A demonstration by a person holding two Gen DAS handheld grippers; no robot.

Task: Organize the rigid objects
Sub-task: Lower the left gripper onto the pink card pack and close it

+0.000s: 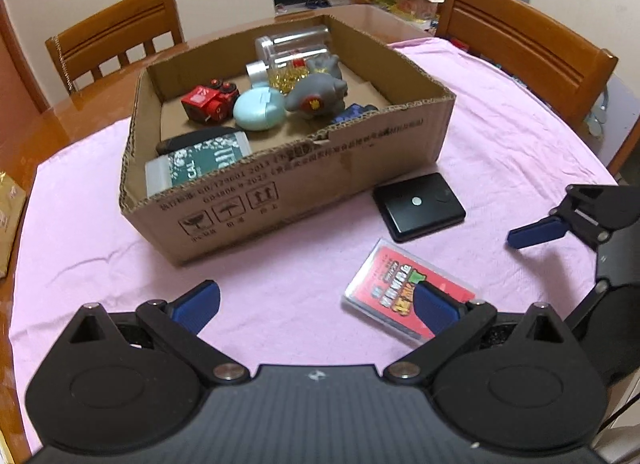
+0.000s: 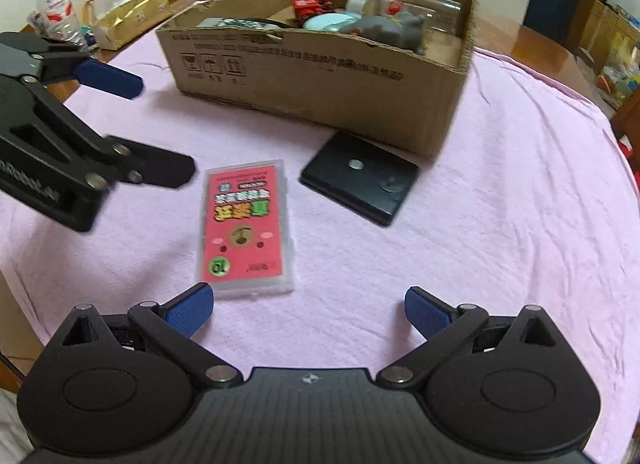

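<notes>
Desk (image 1: 100, 75) under pink cloth (image 1: 280, 272). Box (image 1: 304, 179) mid-cloth, holding grey toy (image 1: 320, 93), red toy (image 1: 208, 101), egg (image 1: 259, 103), jar (image 1: 294, 43), tin (image 1: 200, 161). Black case (image 1: 418, 205) just beside box front. Card pack (image 2: 244, 223) flat on cloth, near case. Left gripper (image 1: 316, 304) fingers wide apart, empty. Right gripper (image 2: 308, 310) same, empty, pack just ahead.

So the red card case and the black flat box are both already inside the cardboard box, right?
Not quite. The red card case and the black flat box both lie on the pink cloth, outside the cardboard box. The right wrist view shows it clearly: the black one sits just in front of the box's wall.
</notes>
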